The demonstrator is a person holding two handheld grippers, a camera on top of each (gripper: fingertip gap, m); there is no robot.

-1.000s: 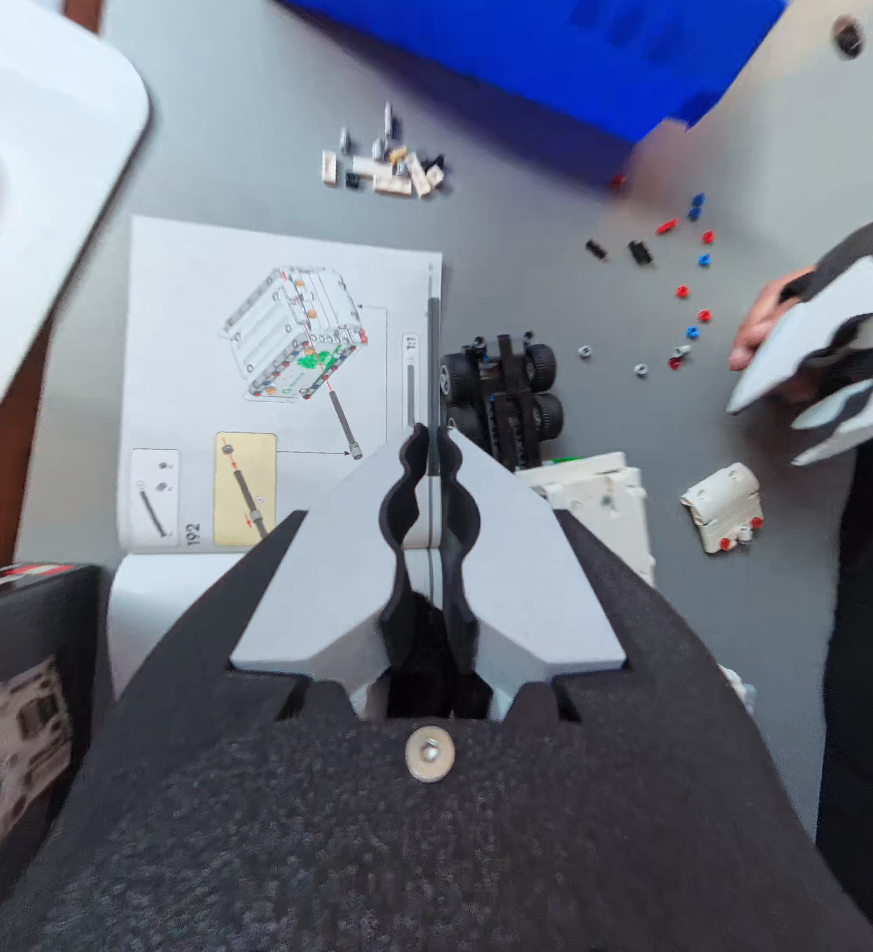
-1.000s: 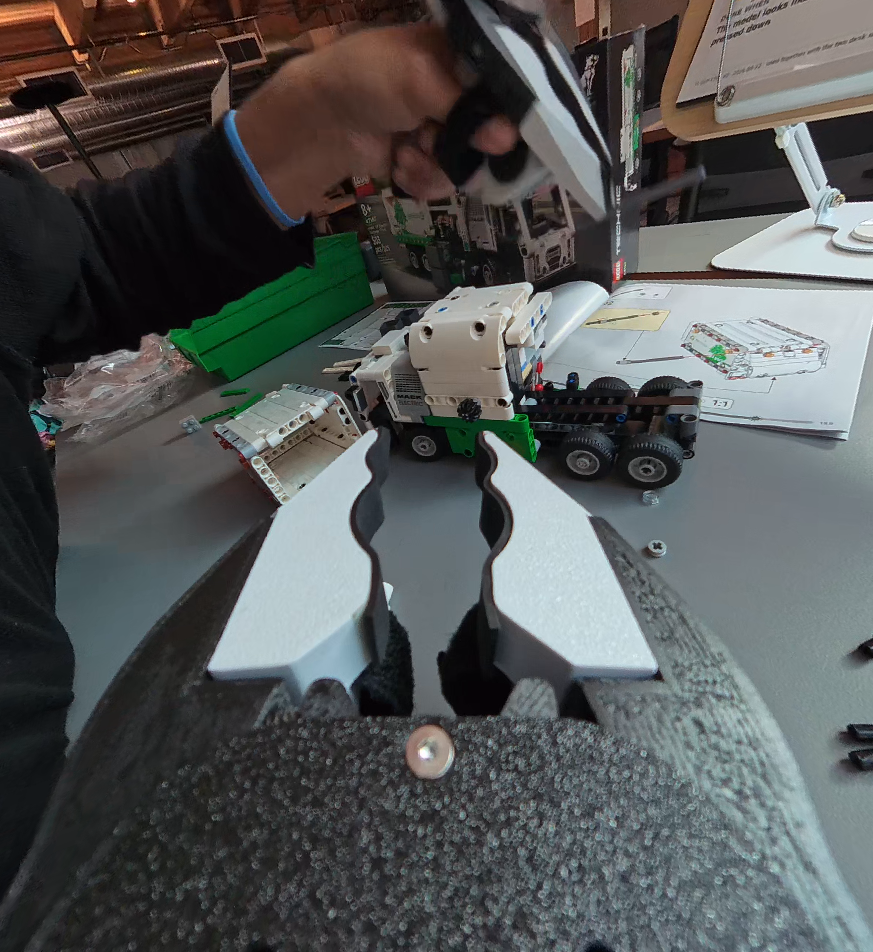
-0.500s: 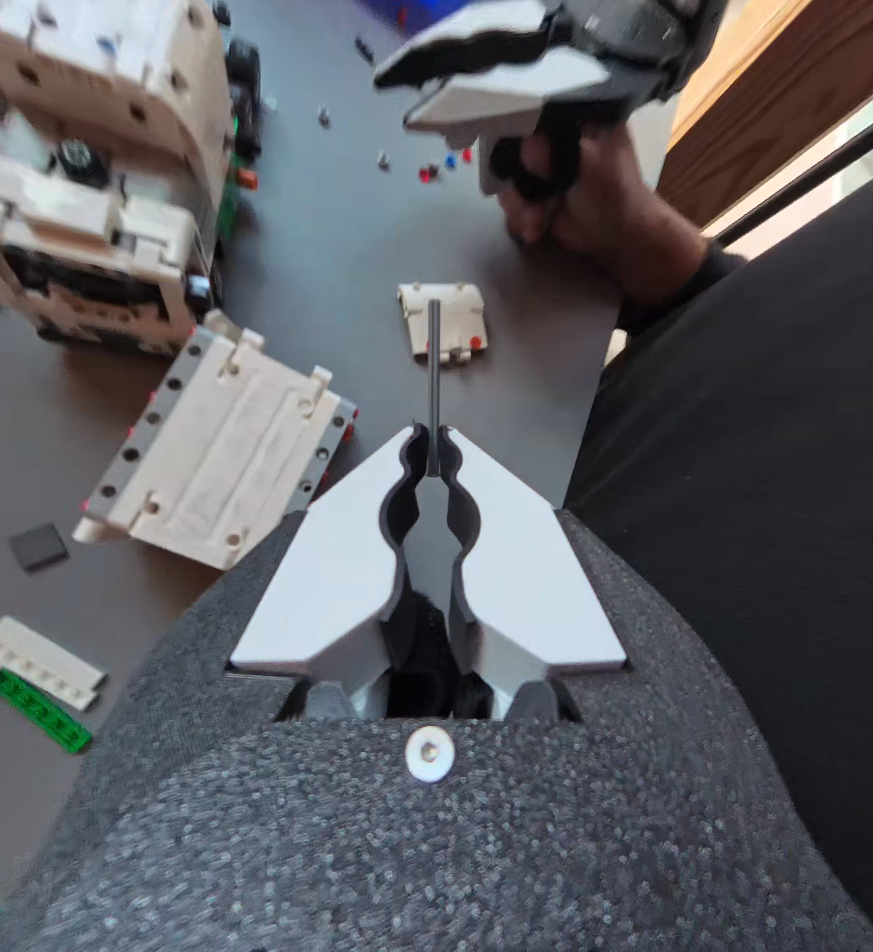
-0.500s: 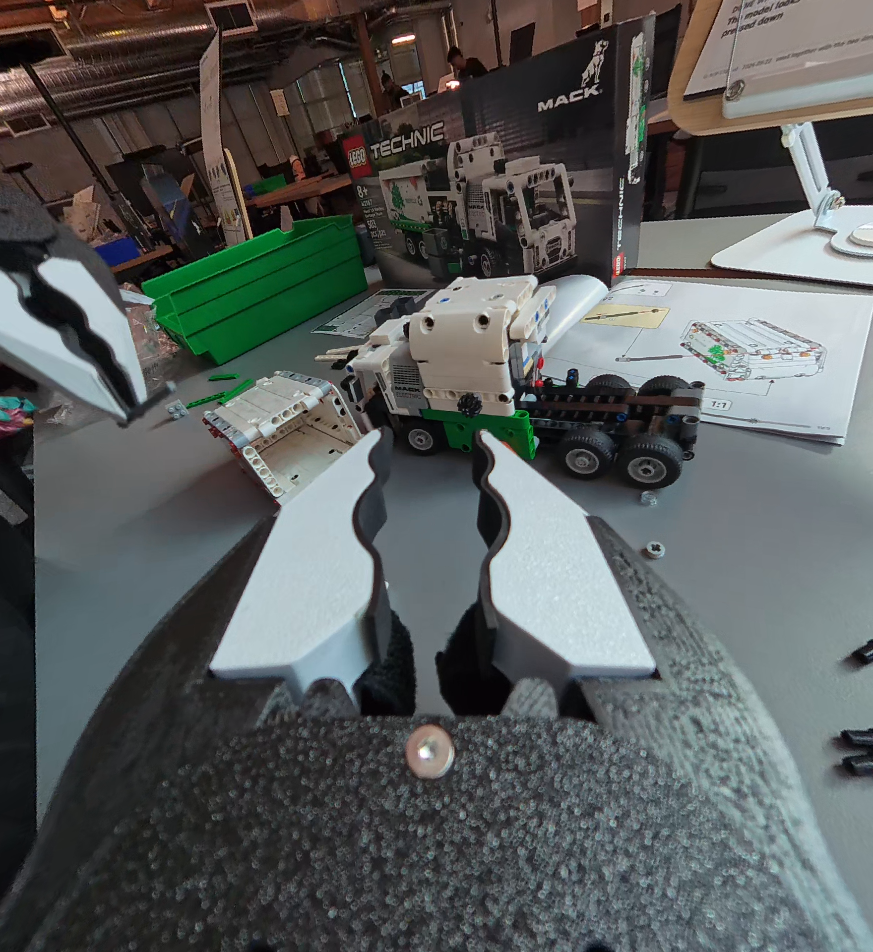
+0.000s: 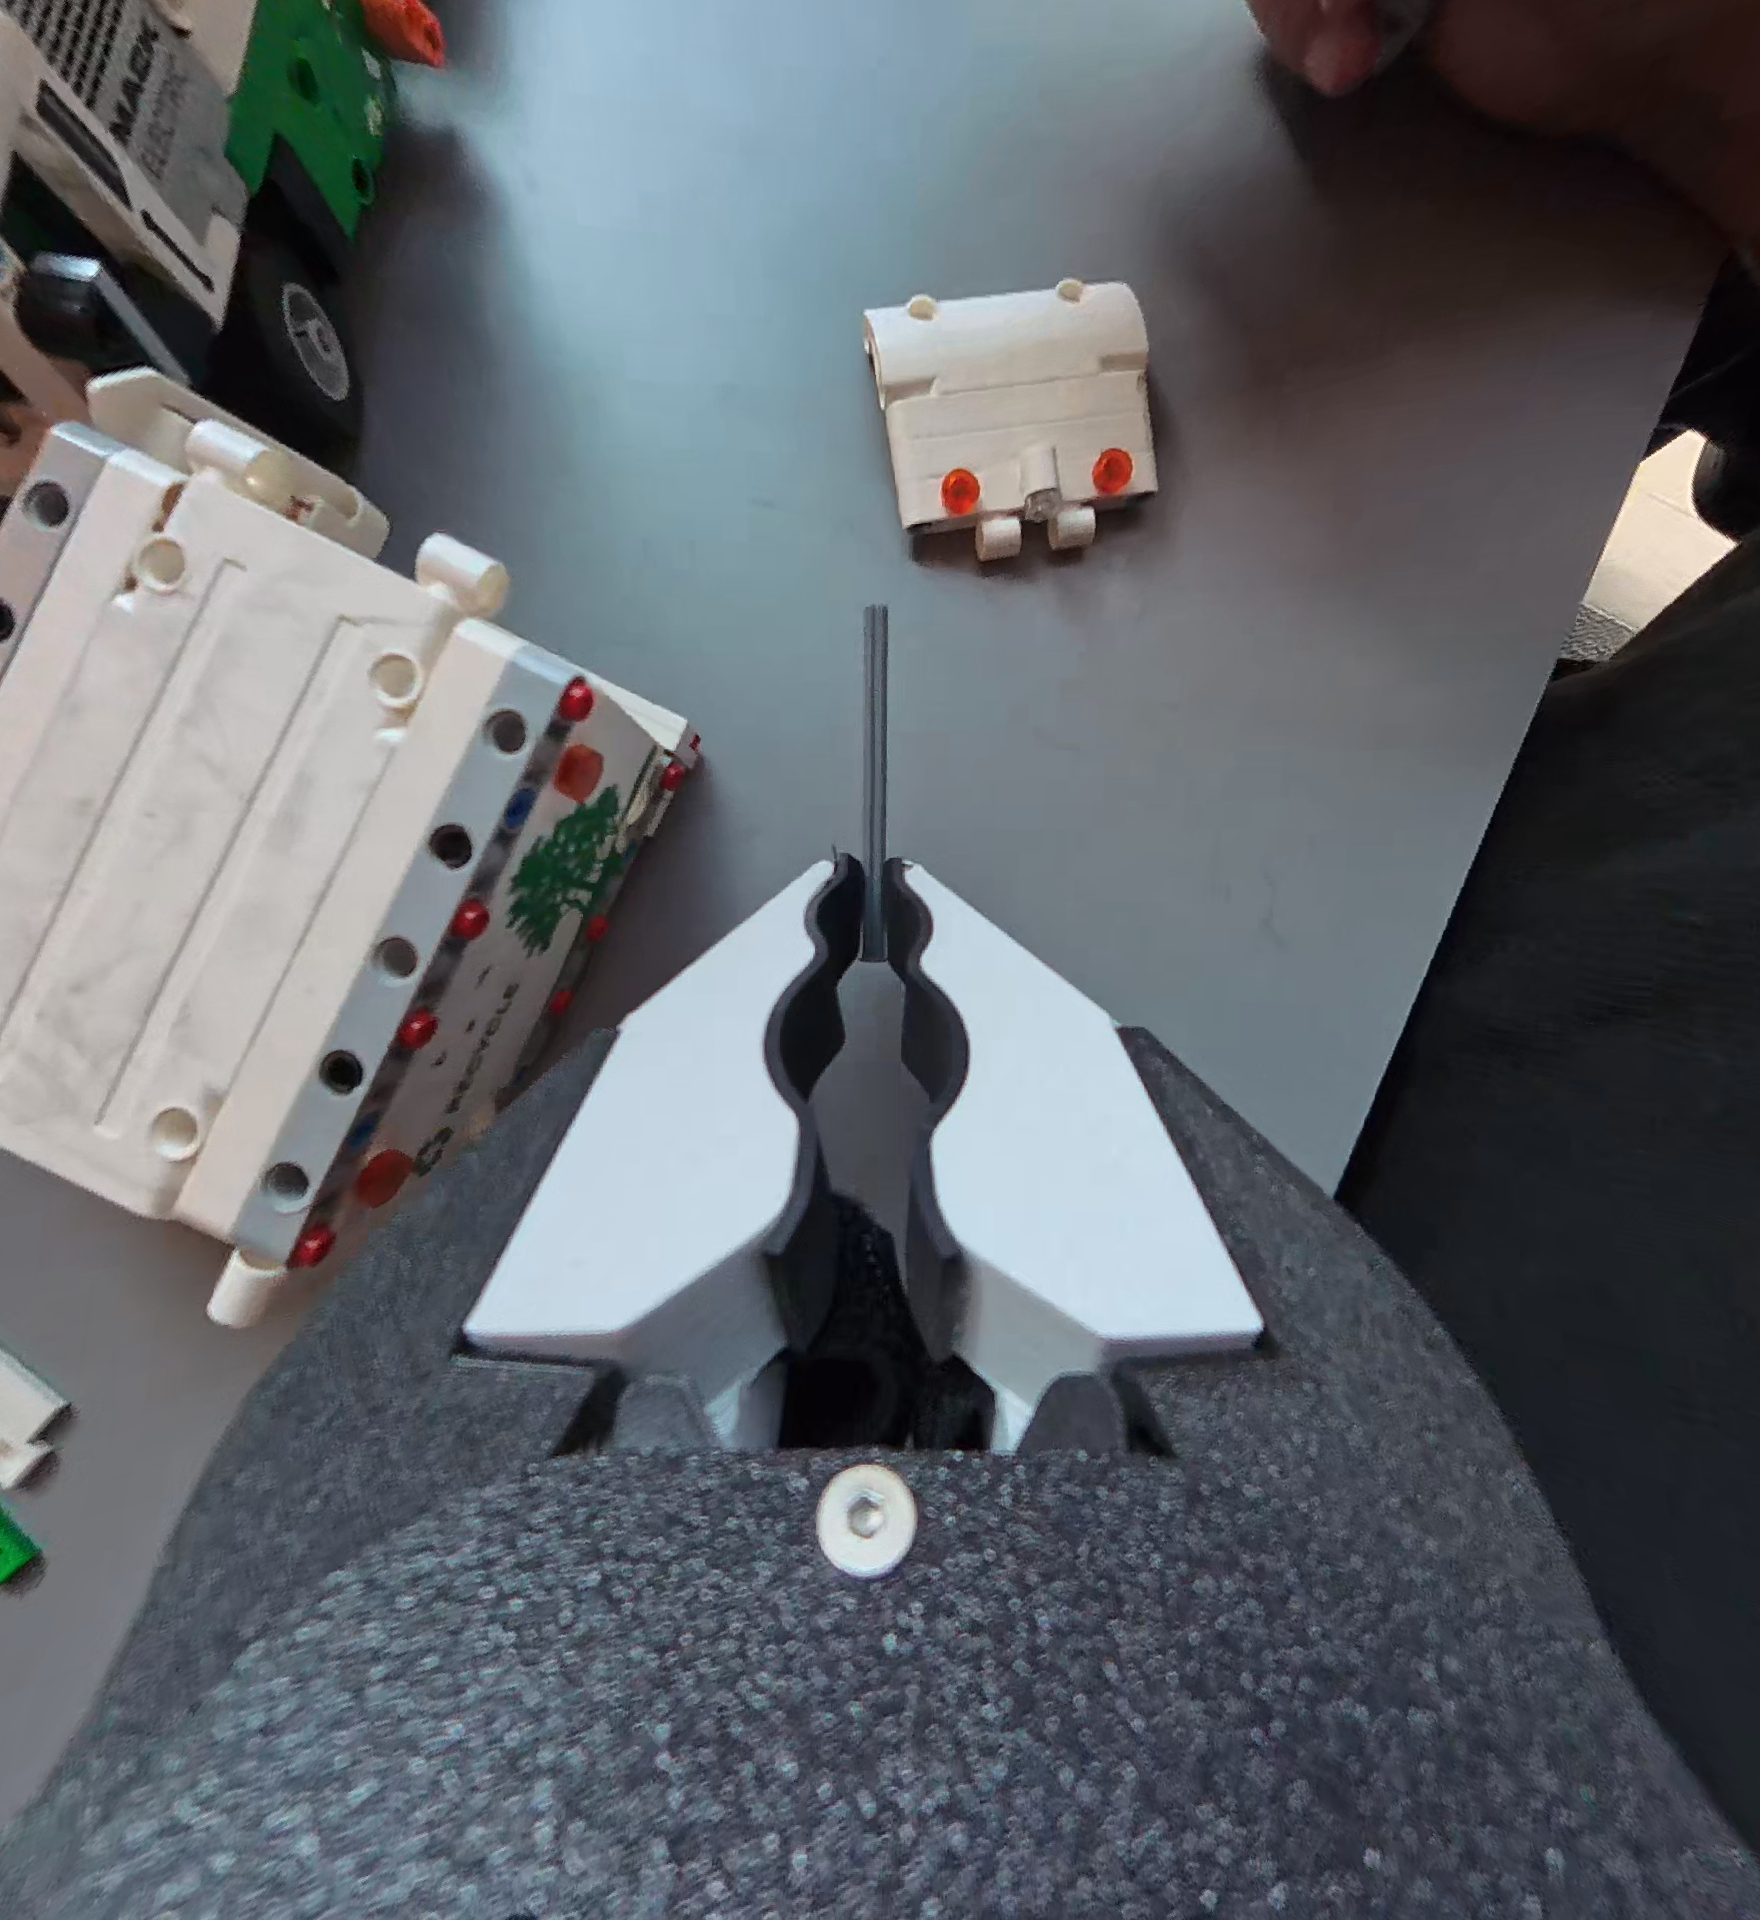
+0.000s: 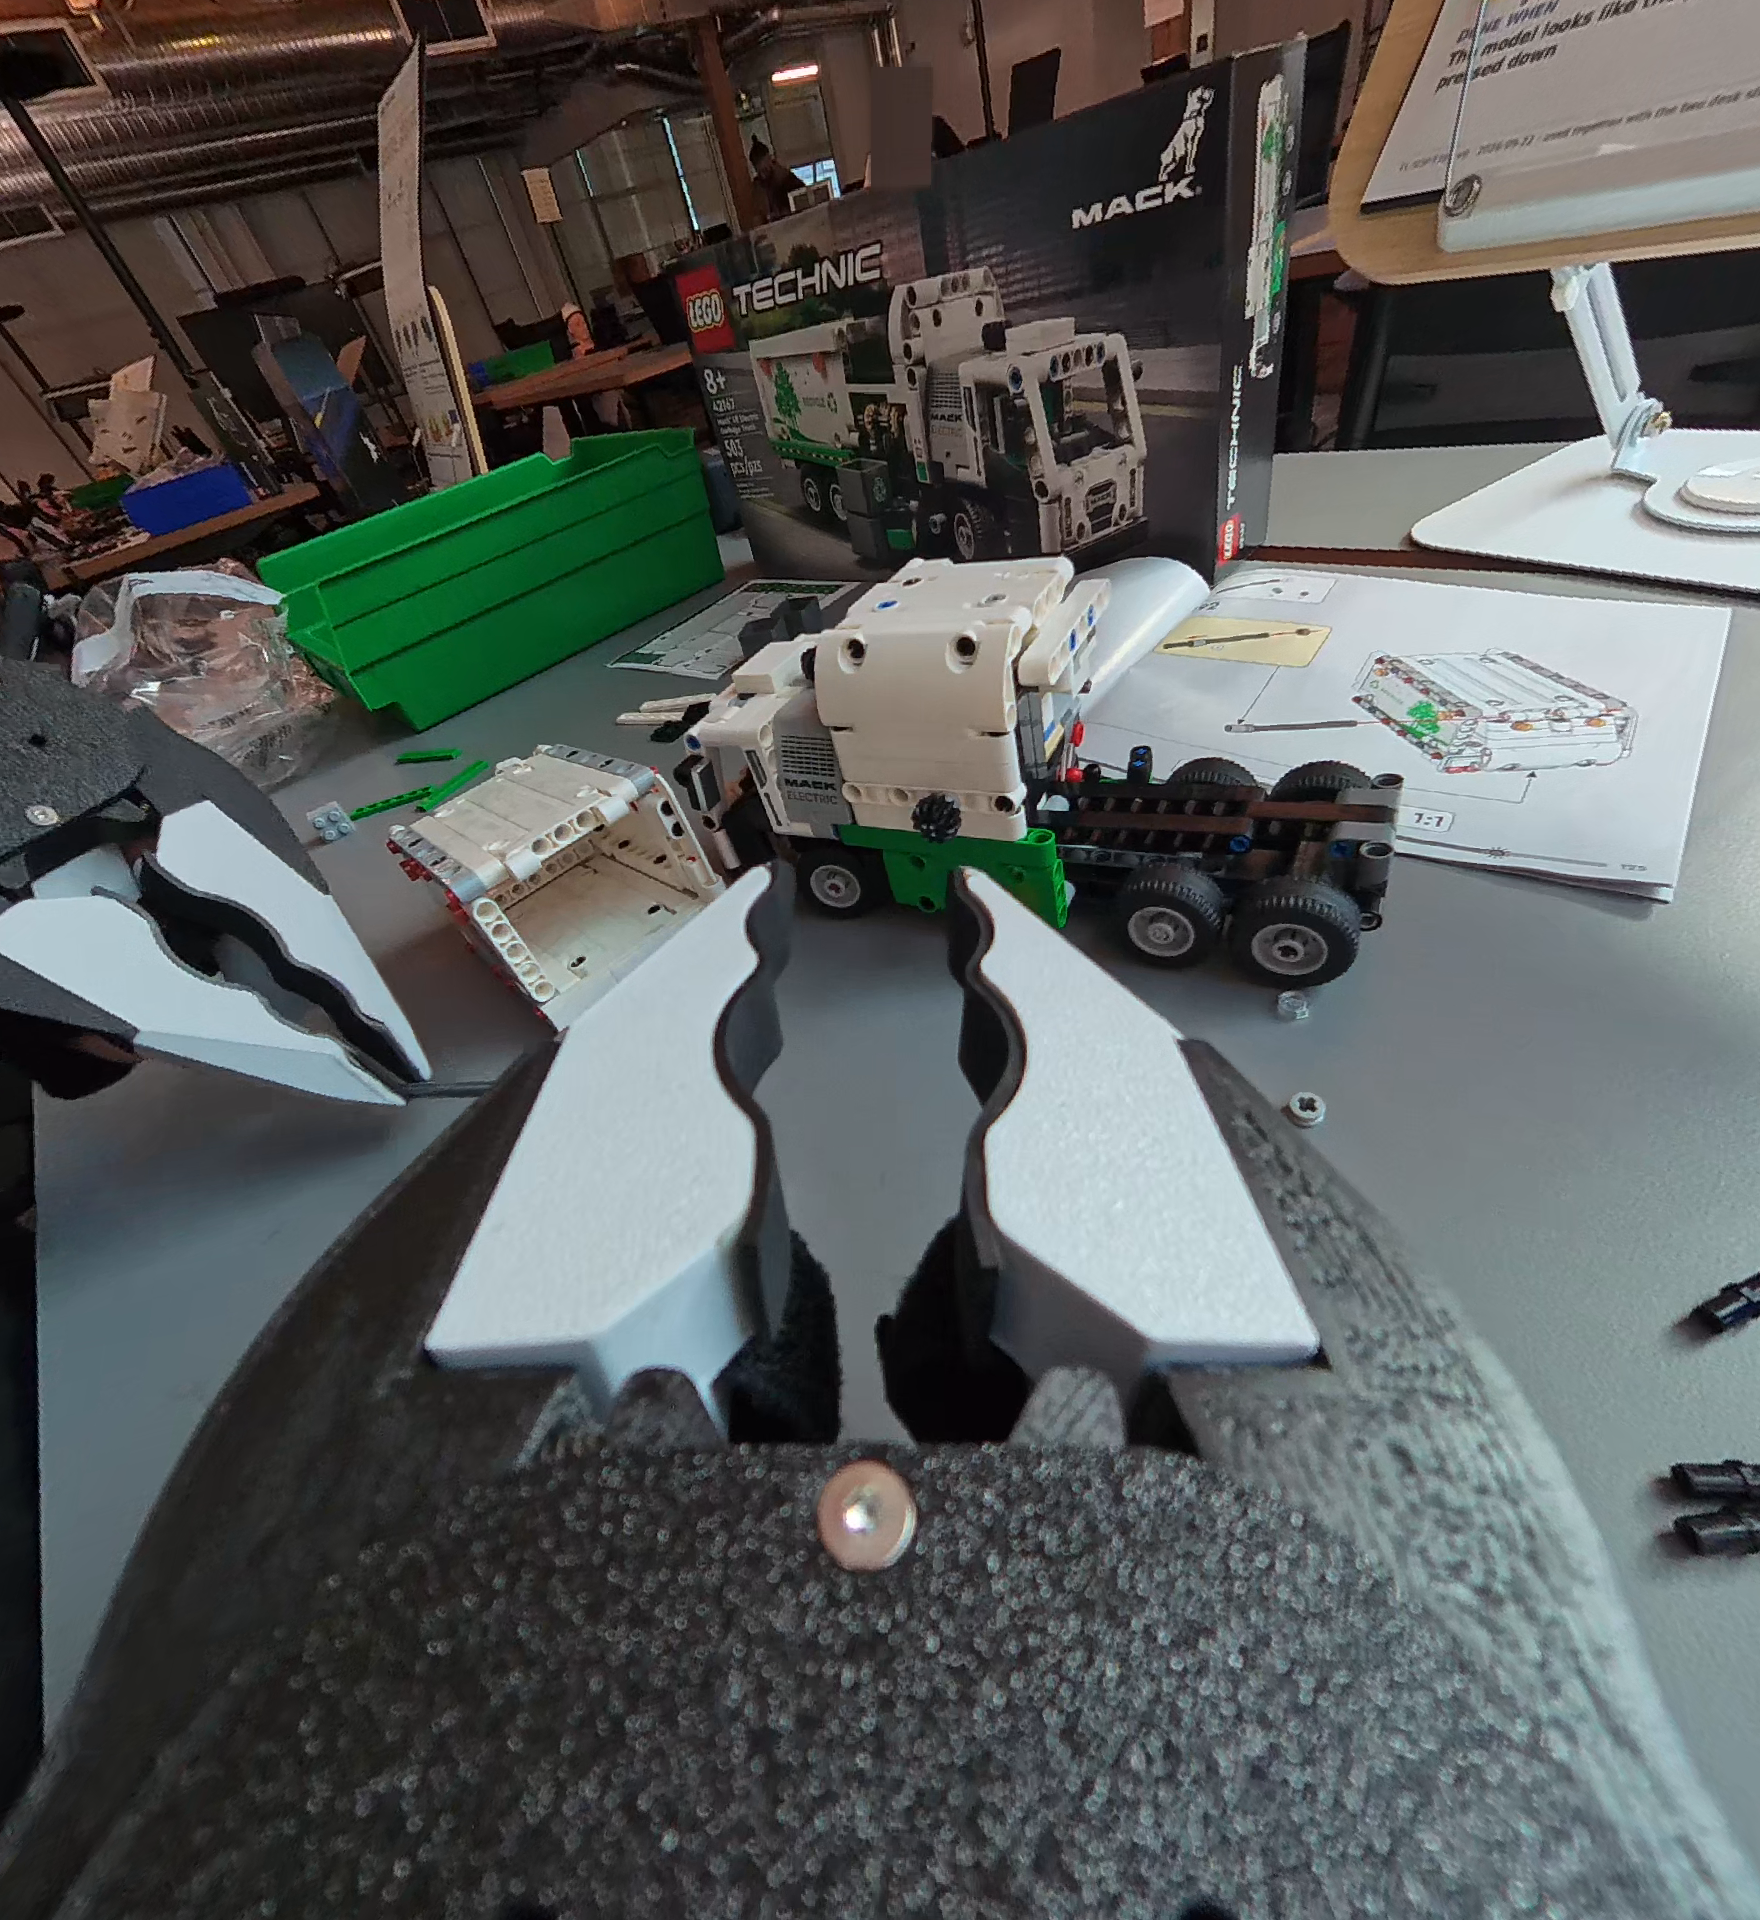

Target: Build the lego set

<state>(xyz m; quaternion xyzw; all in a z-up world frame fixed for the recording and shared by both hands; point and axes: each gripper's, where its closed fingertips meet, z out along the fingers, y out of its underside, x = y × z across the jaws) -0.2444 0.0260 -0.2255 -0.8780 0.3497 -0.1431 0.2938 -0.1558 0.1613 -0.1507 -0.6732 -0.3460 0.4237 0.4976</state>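
Note:
My left gripper (image 5: 868, 878) is shut on a long dark grey axle (image 5: 874, 748) that sticks out forward from its tips, low over the grey table. The white garbage body (image 5: 221, 831) lies just to its left, and a small white tailgate piece (image 5: 1016, 416) with orange studs lies ahead. In the right wrist view the left gripper (image 6: 393, 1075) shows at the left with the axle tip, in front of the open white body (image 6: 554, 862). My right gripper (image 6: 860, 904) is open and empty, in front of the white and green truck chassis (image 6: 1021, 800).
The instruction booklet (image 6: 1427, 717) lies open behind the truck, with the set box (image 6: 980, 384) and a green bin (image 6: 512, 582) farther back. Black pins (image 6: 1738, 1507) and small grey bushes (image 6: 1307, 1107) lie at the right. A white stand base (image 6: 1634, 520) sits far right. A hand (image 5: 1478, 62) is at the top. The small white tailgate piece (image 5: 1016, 416) is about 10 cm from my left fingertips.
My left gripper has swung down from above the booklet to low beside the white body, keeping the axle. My right gripper has stayed put and open.

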